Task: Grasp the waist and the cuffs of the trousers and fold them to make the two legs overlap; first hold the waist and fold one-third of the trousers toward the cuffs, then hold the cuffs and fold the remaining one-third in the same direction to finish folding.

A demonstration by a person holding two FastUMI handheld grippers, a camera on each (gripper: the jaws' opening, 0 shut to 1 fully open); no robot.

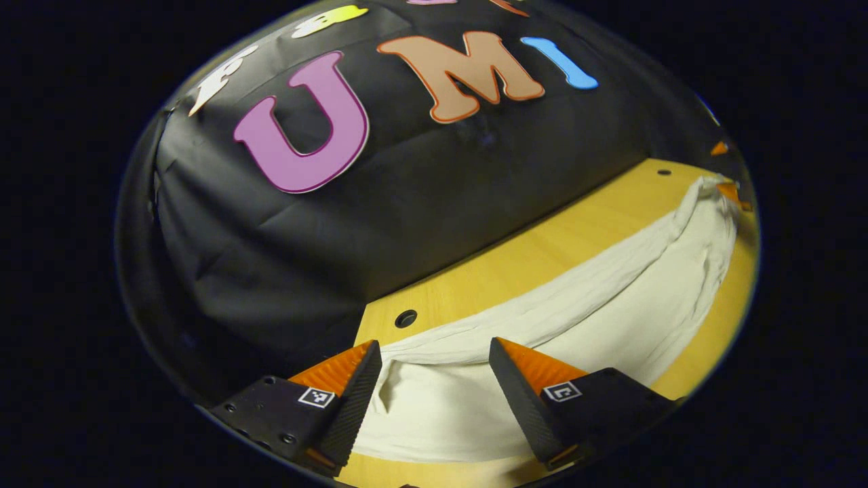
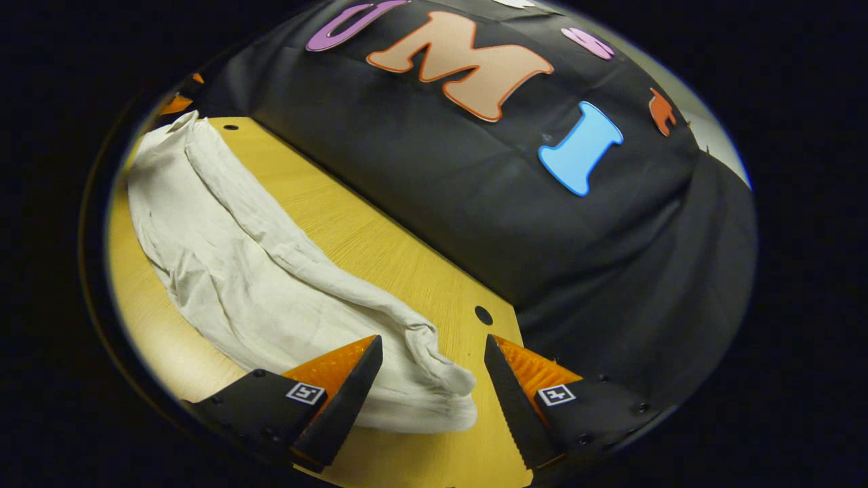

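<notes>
In the left gripper view, the left gripper [image 1: 434, 352] sits at the bottom of the frame with its 2 fingers spread wide, pinching nothing; one end of the trousers [image 1: 542, 339] lies between and beyond them. From there the pale cloth runs in 1 long band toward the right edge of the frame, across the wooden table [image 1: 515, 264]. 2 round holes show in the tabletop, 1 just above the near finger, 1 far at the upper right.

In the right gripper view, the right gripper [image 2: 434, 349] is likewise spread apart at the bottom, with the other, rumpled end of the trousers [image 2: 271, 285] lying between its fingers. The cloth stretches to the upper left of the frame. 2 holes show here too.
</notes>
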